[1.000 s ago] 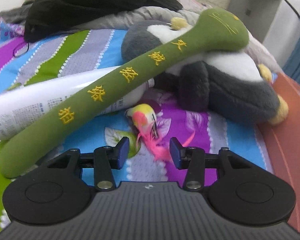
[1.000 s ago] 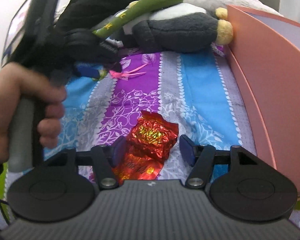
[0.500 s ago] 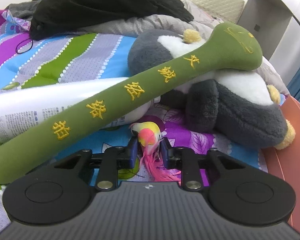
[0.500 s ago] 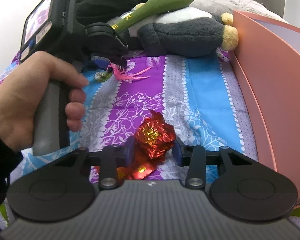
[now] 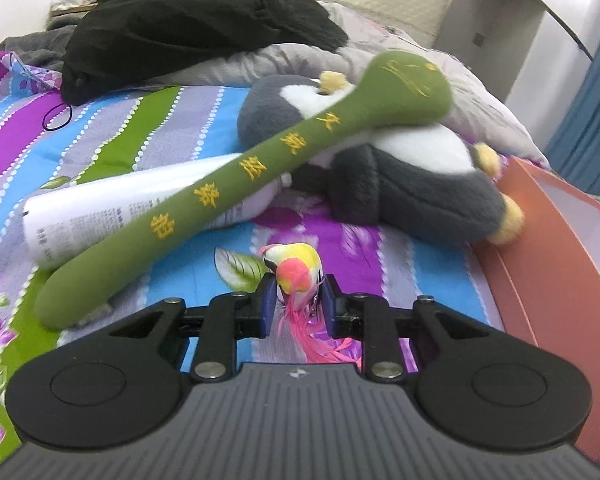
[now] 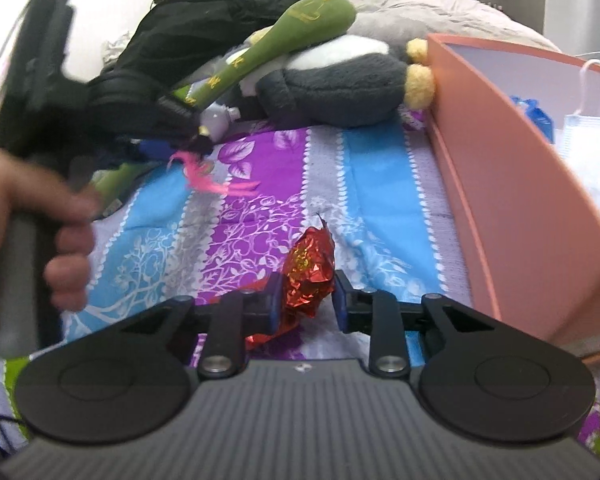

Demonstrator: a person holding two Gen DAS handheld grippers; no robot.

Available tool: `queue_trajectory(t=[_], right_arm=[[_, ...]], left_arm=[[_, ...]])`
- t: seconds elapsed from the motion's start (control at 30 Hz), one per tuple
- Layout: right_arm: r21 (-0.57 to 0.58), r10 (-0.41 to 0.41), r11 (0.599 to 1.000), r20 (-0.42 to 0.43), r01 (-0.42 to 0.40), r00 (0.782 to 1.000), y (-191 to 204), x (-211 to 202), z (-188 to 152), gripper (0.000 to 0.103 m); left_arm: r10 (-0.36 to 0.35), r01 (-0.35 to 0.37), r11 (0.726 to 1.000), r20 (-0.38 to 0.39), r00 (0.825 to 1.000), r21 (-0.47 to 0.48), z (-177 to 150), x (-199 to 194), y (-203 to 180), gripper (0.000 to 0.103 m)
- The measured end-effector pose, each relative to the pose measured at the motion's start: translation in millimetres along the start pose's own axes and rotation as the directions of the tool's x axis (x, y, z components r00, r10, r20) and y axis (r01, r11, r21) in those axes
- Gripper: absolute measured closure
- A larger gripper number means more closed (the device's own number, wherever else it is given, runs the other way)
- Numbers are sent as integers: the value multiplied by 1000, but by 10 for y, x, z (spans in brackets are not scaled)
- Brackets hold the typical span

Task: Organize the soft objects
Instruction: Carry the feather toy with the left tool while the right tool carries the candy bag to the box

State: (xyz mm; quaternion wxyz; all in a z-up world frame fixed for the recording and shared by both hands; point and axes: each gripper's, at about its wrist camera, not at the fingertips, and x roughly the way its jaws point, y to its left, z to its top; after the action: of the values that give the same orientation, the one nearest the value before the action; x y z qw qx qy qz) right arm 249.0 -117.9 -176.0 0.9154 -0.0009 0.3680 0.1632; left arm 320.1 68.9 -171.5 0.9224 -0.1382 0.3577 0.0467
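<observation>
We clamped left gripper on small toy bird, pink tail feathers trailing below pads, above striped bedsheet. Right gripper, jaws just closing, pinched crumpled red foil wrapper beside orange box. Green plush stick lay across plush penguin.
</observation>
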Motion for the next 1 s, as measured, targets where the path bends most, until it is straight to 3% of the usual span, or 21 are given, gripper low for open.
queue_trajectory(t=[0.53, 1.0], right_arm=[[56, -62, 997, 73, 58, 995, -190, -716, -32, 74], [59, -84, 995, 140, 76, 987, -123, -1295, -68, 74]], left_arm=[[-95, 97, 990, -27, 995, 101, -406, -955, -276, 75], [-183, 185, 969, -28, 983, 163, -641, -1595, -447, 75]])
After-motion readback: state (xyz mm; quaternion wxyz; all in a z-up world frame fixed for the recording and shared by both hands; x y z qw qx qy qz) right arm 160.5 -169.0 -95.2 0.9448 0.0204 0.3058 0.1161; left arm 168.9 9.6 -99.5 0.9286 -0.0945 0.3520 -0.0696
